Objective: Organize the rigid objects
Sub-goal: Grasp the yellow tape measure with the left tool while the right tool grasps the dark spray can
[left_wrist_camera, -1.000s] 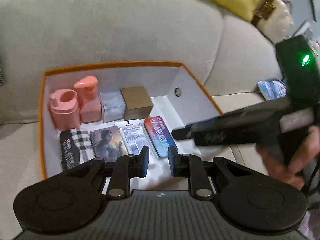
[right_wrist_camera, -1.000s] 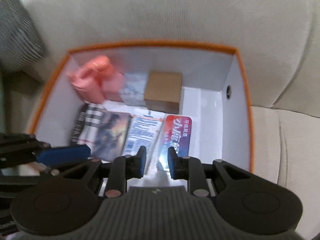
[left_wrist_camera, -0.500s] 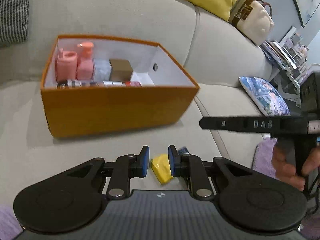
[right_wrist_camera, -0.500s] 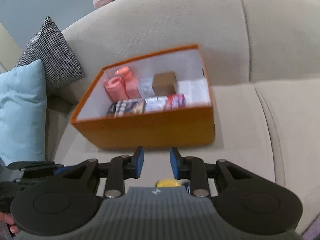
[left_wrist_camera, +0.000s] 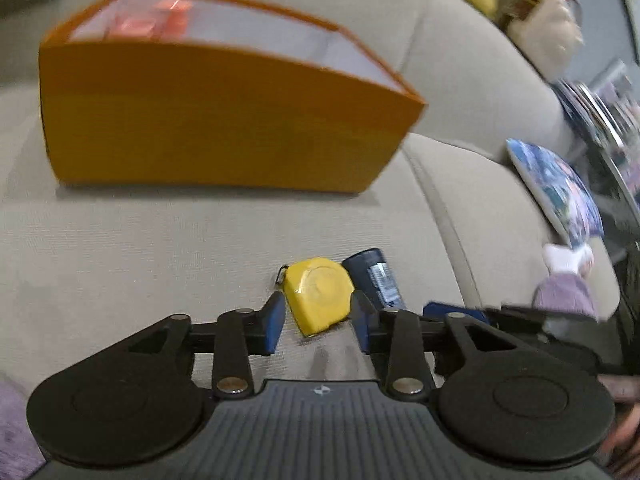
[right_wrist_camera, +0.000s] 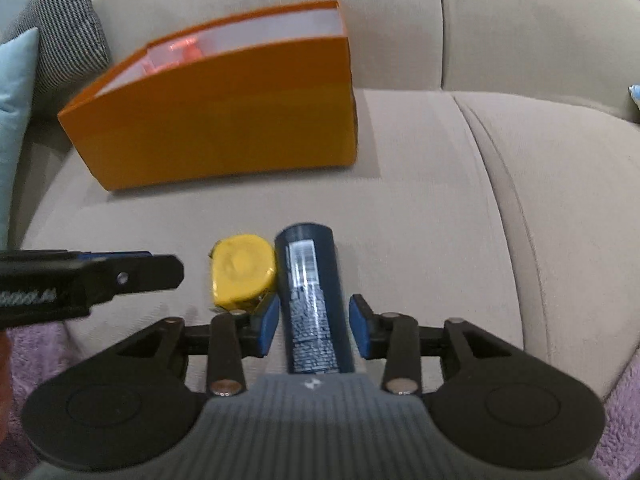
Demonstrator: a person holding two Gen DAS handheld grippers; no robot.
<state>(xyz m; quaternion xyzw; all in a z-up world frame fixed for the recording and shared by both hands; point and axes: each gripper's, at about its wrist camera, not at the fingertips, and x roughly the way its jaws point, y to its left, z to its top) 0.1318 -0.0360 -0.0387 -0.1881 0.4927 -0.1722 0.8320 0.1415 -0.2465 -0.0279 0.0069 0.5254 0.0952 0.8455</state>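
Observation:
A yellow tape measure and a dark blue can lie side by side on the beige sofa seat. My left gripper is open, its blue pads either side of the tape measure's near end. My right gripper is open and straddles the blue can; the tape measure lies just left of it. The orange box stands behind on the seat, also in the right wrist view, with pink items showing inside.
The sofa back rises behind the box. A checked cushion and a light blue cushion sit at the left. A blue patterned pillow lies to the right. Purple fabric lies below the seat edge.
Both grippers pulled back from over the box and dropped low to the seat. Both opened wider, the left around the tape measure and the right around the can.

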